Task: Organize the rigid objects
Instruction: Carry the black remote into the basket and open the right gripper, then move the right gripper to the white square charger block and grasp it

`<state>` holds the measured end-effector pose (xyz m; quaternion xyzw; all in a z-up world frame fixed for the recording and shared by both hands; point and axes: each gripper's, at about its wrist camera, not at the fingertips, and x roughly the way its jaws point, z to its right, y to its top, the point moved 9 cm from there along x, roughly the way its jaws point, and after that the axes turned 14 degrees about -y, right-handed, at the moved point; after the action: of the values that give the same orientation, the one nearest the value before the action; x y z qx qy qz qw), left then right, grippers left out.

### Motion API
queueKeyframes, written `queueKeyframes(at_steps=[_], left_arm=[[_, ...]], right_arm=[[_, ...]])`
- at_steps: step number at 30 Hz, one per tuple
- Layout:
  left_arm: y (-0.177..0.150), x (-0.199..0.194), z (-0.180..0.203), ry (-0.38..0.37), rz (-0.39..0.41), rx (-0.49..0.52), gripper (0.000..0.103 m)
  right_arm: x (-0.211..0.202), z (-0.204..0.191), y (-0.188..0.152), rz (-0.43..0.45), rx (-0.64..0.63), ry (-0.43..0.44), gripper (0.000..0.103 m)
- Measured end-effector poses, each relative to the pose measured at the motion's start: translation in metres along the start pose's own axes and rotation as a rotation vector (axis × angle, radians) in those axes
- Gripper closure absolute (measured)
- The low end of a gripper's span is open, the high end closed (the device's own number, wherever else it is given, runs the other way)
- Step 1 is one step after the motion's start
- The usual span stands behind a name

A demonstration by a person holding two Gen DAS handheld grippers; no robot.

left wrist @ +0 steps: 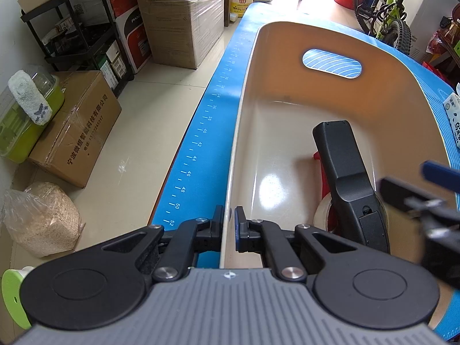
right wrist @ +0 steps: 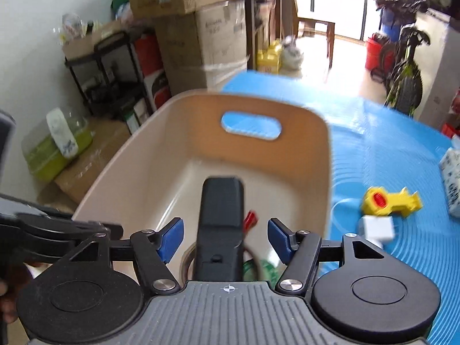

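**Bin steadied on one side, black device just dropped in**

The blue tabletop (right wrist: 373,149) carries everything, its mat printed with a ruler scale along the left edge. On it sits the beige bin (left wrist: 287,37), a deep tub with an oval handle cut-out in its far wall, serving as the collecting place for the loose hard items.

The left gripper (left wrist: 229,224) straddles the bin's near left wall, one finger outside and one inside, closed down onto the thin rim. That hold seems meant to keep the tub from sliding while the other hand loads it.

The right gripper (right wrist: 225,237) hovers over the bin's near end with its blue-padded fingers spread wide and nothing between them touching the pads. Directly beneath lies the black device (right wrist: 222,218), a long handle-shaped piece resting tilted inside the bin, its near end propped on a roll of tape (left wrist: 323,215) and a red item (left wrist: 317,156) partly hidden under it. The spread fingers above it suggest it was placed, not gripped.

Outside the bin, to its right on the mat, wait a yellow toy (right wrist: 388,201) with a red centre and, just beside it, a small white block (right wrist: 376,228); motion blur makes it hard to say what it is. They look like the next candidates for the bin.
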<state>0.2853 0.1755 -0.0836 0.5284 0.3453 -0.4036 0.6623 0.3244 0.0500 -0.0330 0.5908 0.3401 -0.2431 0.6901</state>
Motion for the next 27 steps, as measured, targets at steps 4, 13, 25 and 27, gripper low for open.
queueKeyframes(at_steps=[4,13,25,27], left_arm=[[0.0,0.0,0.001,-0.001,0.0,-0.001,0.095],[0.0,0.0,0.001,-0.001,0.0,-0.001,0.095],[-0.001,0.0,0.0,0.002,-0.001,0.0,0.095],[0.0,0.0,0.0,0.003,-0.001,-0.001,0.095]], right_arm=[[-0.017,0.03,0.005,0.036,0.035,-0.032,0.031],[-0.019,0.11,-0.019,0.011,0.113,-0.167,0.031],[0.027,0.14,-0.086,-0.153,0.177,-0.217,0.031],[0.029,0.133,-0.091,-0.16,0.161,-0.21,0.031]])
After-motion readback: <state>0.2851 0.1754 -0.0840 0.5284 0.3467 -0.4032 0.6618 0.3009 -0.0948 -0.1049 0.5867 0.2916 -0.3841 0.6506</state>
